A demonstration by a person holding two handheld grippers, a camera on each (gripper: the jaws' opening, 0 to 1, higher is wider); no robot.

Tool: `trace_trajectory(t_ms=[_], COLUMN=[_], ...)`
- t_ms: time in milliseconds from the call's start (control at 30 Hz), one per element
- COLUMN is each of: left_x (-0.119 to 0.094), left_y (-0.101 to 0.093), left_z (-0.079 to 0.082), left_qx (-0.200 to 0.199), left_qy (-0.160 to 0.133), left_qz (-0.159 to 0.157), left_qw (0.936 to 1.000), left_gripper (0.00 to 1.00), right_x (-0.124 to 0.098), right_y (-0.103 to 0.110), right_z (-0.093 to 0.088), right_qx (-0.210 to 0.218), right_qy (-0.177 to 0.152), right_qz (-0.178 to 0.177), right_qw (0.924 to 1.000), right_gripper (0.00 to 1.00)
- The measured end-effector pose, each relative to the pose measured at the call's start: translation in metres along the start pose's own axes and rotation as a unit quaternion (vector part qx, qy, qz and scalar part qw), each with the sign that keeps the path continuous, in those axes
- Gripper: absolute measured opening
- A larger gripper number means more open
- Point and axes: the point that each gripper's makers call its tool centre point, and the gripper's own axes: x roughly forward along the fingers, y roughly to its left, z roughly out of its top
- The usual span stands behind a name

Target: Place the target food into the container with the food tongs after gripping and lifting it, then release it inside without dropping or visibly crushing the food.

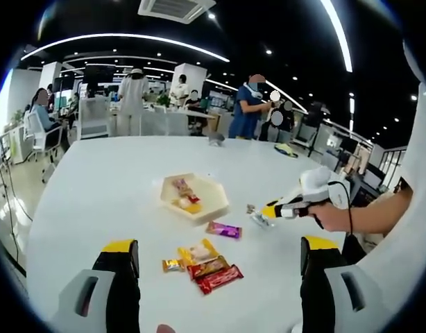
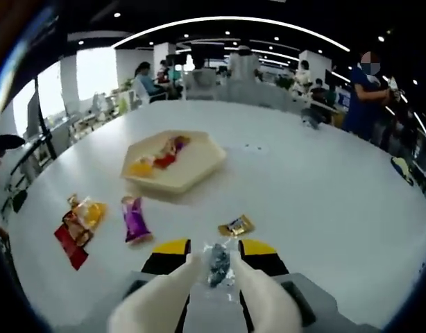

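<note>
Your right gripper [image 2: 214, 258] squeezes white food tongs [image 2: 199, 291] around a clear-wrapped candy [image 2: 217, 265], lifted above the table, short of the hexagonal tray [image 2: 199, 170]. Your left gripper [image 1: 220, 260] waits, jaws apart.

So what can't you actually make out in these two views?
- Right gripper view: the wrapped snack in the right tongs is blurred; no label readable.
- Both views: food in the tray is too small to identify.
- Left gripper view: left tongs bases cut off by the bottom edge.

Clear-wrapped dark candy [image 2: 218, 264] pinched between cream tongs [image 2: 199, 295], beige hexagonal tray [image 2: 199, 170] holding sweets
</note>
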Motion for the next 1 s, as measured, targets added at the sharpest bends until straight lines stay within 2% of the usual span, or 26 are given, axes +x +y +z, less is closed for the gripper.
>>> trace_trajectory(t_ms=[100, 167, 267, 300, 767, 833, 867, 900, 933, 1000], left_x=[0.000, 0.000, 0.000, 0.000, 0.002, 0.002, 0.002, 0.002, 0.002, 0.002], left_y=[0.000, 0.001, 0.002, 0.003, 0.005, 0.006, 0.006, 0.006, 0.006, 0.006], left_z=[0.000, -0.001, 0.000, 0.000, 0.000, -0.001, -0.001, -0.001, -0.002, -0.002], left_qx=[-0.001, 0.000, -0.002, -0.002, -0.002, -0.002, -0.003, -0.003, -0.003, -0.003], left_qy=[0.000, 0.002, 0.001, 0.001, 0.001, 0.002, 0.002, 0.002, 0.003, 0.005], left_qz=[-0.001, -0.001, -0.001, -0.001, -0.002, -0.001, 0.000, 0.000, 0.000, 0.001], left_qw=[1.0000, 1.0000, 1.0000, 1.0000, 1.0000, 1.0000, 1.0000, 1.0000, 1.0000, 1.0000], left_gripper=[0.97, 0.97, 0.97, 0.97, 0.97, 0.97, 0.97, 0.97, 0.97, 0.96], right_x=[0.002, 0.005, 0.006, 0.005, 0.017, 0.019, 0.019, 0.019, 0.018, 0.018], right_y=[0.004, -0.001, -0.002, -0.002, -0.014, -0.018, -0.022, -0.016, -0.020, -0.019], right_z=[-0.005, -0.011, -0.020, -0.017, -0.016, -0.018, -0.027, -0.014, -0.019, -0.018], right_qx=[-0.005, -0.015, -0.004, -0.004, -0.053, -0.049, -0.036, 0.020, 0.018, 0.004], right_qy=[0.002, 0.010, 0.014, 0.005, -0.004, -0.009, 0.010, -0.032, -0.012, -0.009], right_qz=[0.000, -0.013, -0.013, -0.010, -0.033, -0.032, -0.037, -0.009, -0.015, -0.016], right_qw=[1.0000, 0.9997, 0.9998, 0.9999, 0.9981, 0.9983, 0.9986, 0.9992, 0.9996, 0.9998], right_gripper=[0.27, 0.27, 0.27, 0.27, 0.28, 0.28, 0.27, 0.27, 0.26, 0.25])
